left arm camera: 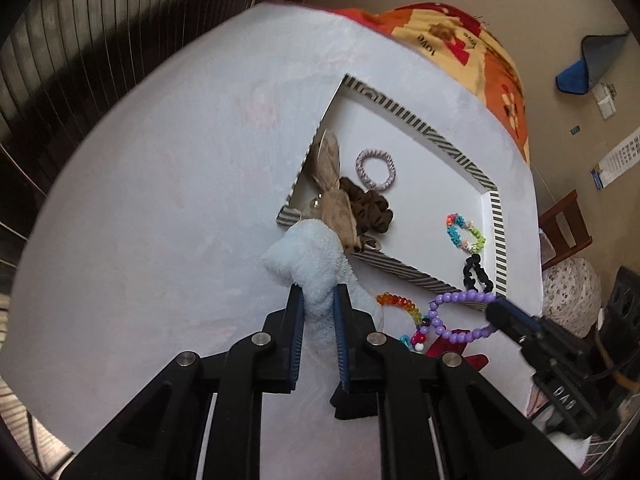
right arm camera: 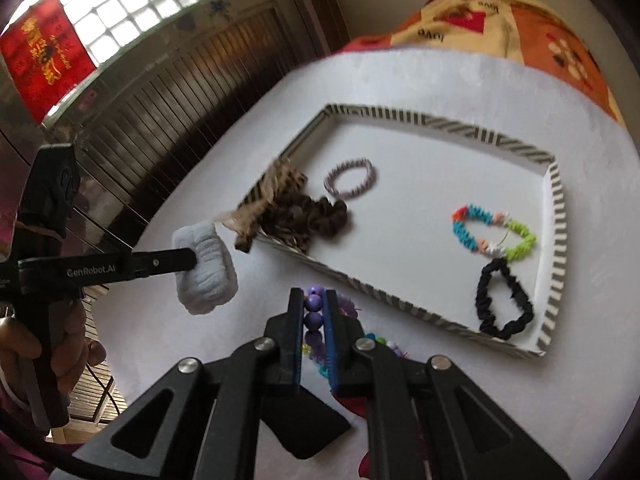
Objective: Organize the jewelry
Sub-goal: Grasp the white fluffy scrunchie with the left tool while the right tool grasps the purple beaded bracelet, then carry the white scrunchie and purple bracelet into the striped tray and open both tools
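My left gripper (left arm camera: 316, 292) is shut on a pale blue fluffy scrunchie (left arm camera: 308, 256), held above the table near the tray's near left corner; it also shows in the right wrist view (right arm camera: 206, 266). My right gripper (right arm camera: 312, 300) is shut on a purple bead bracelet (right arm camera: 313, 308), which also shows in the left wrist view (left arm camera: 452, 316), just in front of the tray. The striped-rim white tray (right arm camera: 424, 120) holds a lilac coil tie (right arm camera: 350, 178), a brown scrunchie (right arm camera: 316, 220), a beige bow (right arm camera: 256, 208), a multicolour bracelet (right arm camera: 496, 232) and a black scrunchie (right arm camera: 504, 304).
Loose on the white table (left arm camera: 160, 200) in front of the tray lie an orange bead bracelet (left arm camera: 396, 302) and other coloured bead pieces (left arm camera: 416, 338), plus something red (left arm camera: 452, 350). A patterned blanket (right arm camera: 500, 8) lies behind the table. A chair (left arm camera: 564, 224) stands at the right.
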A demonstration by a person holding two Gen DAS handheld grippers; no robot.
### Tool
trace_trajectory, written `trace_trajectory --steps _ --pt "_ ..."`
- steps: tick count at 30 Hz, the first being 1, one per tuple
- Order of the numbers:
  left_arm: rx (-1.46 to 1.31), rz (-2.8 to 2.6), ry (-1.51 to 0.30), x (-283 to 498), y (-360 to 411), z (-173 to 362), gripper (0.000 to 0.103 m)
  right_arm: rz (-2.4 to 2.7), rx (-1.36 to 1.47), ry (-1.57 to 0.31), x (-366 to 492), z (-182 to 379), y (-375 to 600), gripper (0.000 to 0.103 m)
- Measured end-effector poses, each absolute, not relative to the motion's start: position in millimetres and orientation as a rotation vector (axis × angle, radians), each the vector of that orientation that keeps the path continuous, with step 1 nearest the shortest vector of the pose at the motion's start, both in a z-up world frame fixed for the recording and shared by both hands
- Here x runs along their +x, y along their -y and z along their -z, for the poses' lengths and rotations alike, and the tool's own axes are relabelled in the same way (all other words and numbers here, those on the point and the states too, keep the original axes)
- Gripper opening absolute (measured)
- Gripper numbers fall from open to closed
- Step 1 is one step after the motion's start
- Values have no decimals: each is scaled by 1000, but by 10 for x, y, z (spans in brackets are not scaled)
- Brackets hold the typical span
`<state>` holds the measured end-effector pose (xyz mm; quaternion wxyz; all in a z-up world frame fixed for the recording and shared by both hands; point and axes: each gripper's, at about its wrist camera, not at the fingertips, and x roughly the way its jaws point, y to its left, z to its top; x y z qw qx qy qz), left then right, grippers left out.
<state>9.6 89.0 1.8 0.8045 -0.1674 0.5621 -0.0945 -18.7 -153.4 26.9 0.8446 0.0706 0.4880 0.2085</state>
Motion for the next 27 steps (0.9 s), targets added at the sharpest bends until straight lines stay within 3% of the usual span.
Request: trace_trajectory --steps 14,27 --pt "-204 208 -1060 584 -600 -517 6 -372 102 -960 60 -597 1625 9" --pt "-99 183 -1082 1326 -237 -267 6 -400 114 -1026 434 -300 1495 9"
